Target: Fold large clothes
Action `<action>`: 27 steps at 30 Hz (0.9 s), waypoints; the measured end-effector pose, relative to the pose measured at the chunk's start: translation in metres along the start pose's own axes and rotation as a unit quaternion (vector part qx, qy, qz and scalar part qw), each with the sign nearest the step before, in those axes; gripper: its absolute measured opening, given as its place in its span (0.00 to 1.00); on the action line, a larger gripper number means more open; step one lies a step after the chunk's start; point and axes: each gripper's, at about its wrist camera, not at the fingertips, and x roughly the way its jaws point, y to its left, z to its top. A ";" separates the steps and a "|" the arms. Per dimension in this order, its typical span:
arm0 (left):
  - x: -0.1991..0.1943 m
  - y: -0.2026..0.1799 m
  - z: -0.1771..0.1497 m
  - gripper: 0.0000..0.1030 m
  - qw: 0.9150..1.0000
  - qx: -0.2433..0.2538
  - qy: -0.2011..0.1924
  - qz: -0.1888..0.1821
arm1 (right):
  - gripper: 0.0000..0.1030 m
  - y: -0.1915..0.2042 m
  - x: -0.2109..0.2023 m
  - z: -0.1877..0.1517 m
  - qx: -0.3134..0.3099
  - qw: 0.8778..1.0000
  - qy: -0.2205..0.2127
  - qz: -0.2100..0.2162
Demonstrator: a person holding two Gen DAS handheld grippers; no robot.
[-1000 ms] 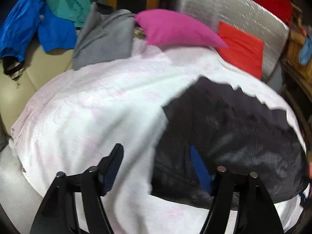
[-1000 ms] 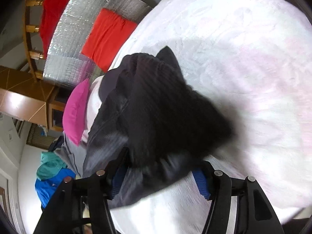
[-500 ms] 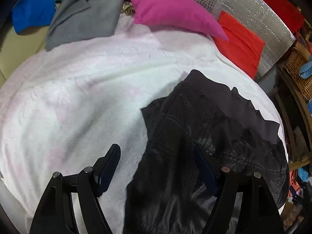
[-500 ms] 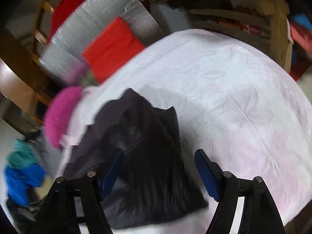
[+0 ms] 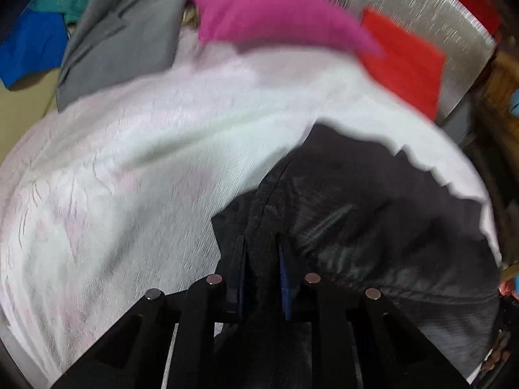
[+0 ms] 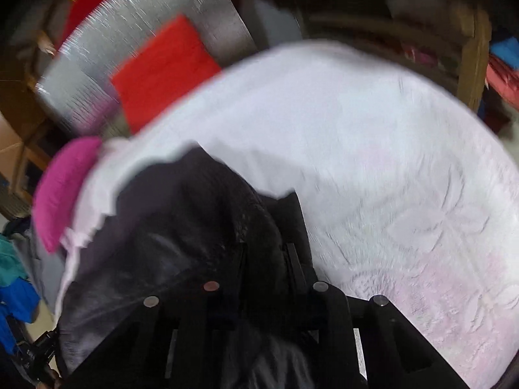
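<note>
A large black garment [image 5: 373, 201] lies bunched on the white and pink bedspread [image 5: 129, 178]. My left gripper [image 5: 261, 246] has its jaws closing on a raised fold at the garment's near left edge, with cloth pinched between the pads. In the right wrist view the same black garment [image 6: 181, 227] spreads to the left, and my right gripper [image 6: 266, 253] is closing on a ridge of it near its right edge. Both blue pads are mostly buried in the dark cloth.
A magenta pillow [image 5: 269, 16], a red cushion [image 5: 405, 61] and a silver quilted panel [image 5: 431, 9] stand at the bed's far side. Grey clothing [image 5: 120, 48] with blue and teal clothes [image 5: 32, 39] is piled at the far left. Wooden furniture [image 6: 470, 48] borders the bed's right.
Both grippers stood wide open over the garment half a second ago; now each has come down onto the black cloth and its jaws have drawn together on a fold.
</note>
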 end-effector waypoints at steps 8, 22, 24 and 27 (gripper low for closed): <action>-0.022 0.013 0.013 0.41 0.998 -0.040 -0.041 -0.022 | 0.81 -0.022 -0.032 0.028 0.084 0.993 -0.031 0.074; 0.032 0.004 0.054 0.64 0.991 -0.056 0.031 -0.115 | 0.51 0.036 0.064 0.068 -0.017 0.996 0.073 0.041; 0.037 0.005 0.057 0.46 0.991 -0.062 0.027 -0.115 | 0.32 0.046 0.069 0.066 -0.050 0.996 0.071 0.024; 0.043 0.003 0.060 0.29 0.992 -0.067 0.018 -0.105 | 0.21 0.059 0.053 0.067 -0.075 0.996 0.032 0.018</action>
